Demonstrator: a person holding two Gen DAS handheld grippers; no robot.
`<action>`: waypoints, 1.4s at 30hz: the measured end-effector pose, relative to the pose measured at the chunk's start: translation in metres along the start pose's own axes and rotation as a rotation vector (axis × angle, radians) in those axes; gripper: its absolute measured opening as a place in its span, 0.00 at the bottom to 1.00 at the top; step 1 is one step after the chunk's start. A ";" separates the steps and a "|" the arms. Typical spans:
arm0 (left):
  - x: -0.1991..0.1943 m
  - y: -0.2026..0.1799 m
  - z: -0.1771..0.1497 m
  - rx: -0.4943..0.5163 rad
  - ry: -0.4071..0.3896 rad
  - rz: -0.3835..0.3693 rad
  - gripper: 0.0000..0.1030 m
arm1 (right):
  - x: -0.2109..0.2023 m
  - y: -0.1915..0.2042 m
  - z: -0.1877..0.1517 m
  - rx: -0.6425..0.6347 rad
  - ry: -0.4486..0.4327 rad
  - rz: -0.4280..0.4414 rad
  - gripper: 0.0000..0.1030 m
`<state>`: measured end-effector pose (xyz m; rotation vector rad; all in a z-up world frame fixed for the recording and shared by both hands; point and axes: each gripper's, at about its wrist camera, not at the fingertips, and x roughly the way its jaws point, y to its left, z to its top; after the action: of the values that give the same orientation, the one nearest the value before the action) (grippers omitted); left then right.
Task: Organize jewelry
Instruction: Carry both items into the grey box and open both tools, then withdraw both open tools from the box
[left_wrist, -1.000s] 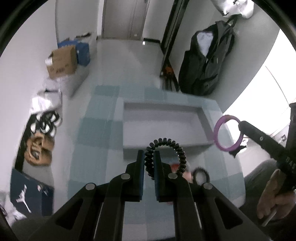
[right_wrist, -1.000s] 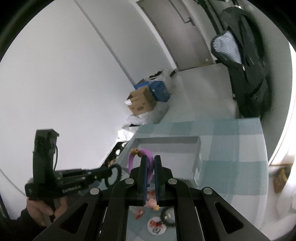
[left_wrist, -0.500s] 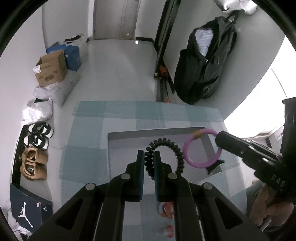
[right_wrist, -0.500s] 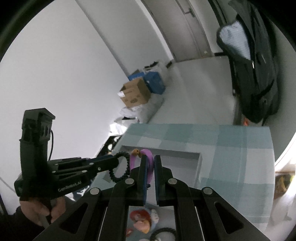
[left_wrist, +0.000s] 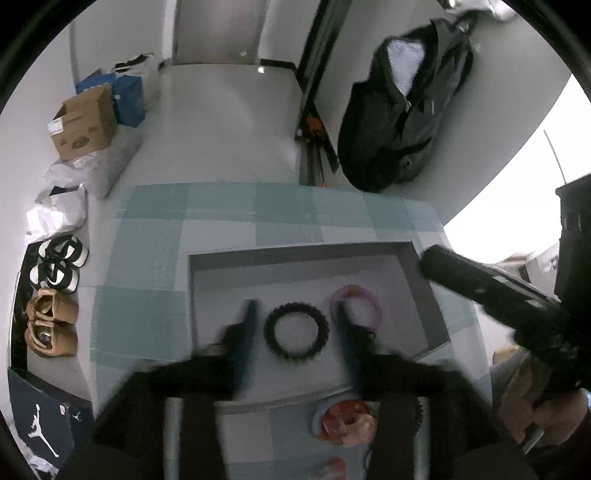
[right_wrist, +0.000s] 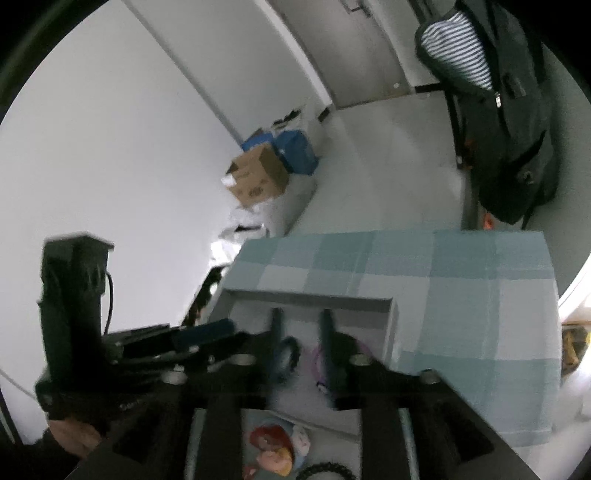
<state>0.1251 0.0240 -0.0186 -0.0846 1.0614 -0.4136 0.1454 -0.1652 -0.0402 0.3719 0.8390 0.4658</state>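
Observation:
A black coiled ring (left_wrist: 296, 330) lies flat in the grey tray (left_wrist: 295, 254), between the spread fingers of my left gripper (left_wrist: 295, 314), which is open and empty. A purple ring (left_wrist: 360, 304) lies in the tray just to its right. In the right wrist view my right gripper (right_wrist: 300, 319) is open above the tray (right_wrist: 310, 297), with the black ring (right_wrist: 289, 355) and the purple ring (right_wrist: 318, 363) lying below it. My right gripper's body also shows in the left wrist view (left_wrist: 491, 291).
The tray stands on a blue checked cloth (left_wrist: 221, 214) over the table. Small figurines (left_wrist: 347, 422) and another black ring (right_wrist: 325, 470) lie near the front edge. A black backpack (left_wrist: 402, 122), a cardboard box (left_wrist: 83, 123) and shoes (left_wrist: 55, 295) are on the floor beyond.
Both grippers have opened over the tray. The black ring and the purple ring have left the fingers and now lie in the tray.

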 end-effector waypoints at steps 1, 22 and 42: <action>-0.006 0.003 -0.001 -0.017 -0.028 -0.009 0.55 | -0.006 -0.001 0.001 0.005 -0.021 -0.003 0.50; -0.058 -0.009 -0.047 -0.013 -0.176 0.094 0.62 | -0.088 0.028 -0.044 -0.145 -0.283 -0.024 1.00; -0.044 -0.033 -0.108 0.055 -0.078 0.150 0.76 | -0.075 0.019 -0.100 -0.203 -0.026 -0.160 1.00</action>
<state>0.0045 0.0238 -0.0264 0.0276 0.9722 -0.3007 0.0190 -0.1757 -0.0459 0.1220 0.7816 0.3926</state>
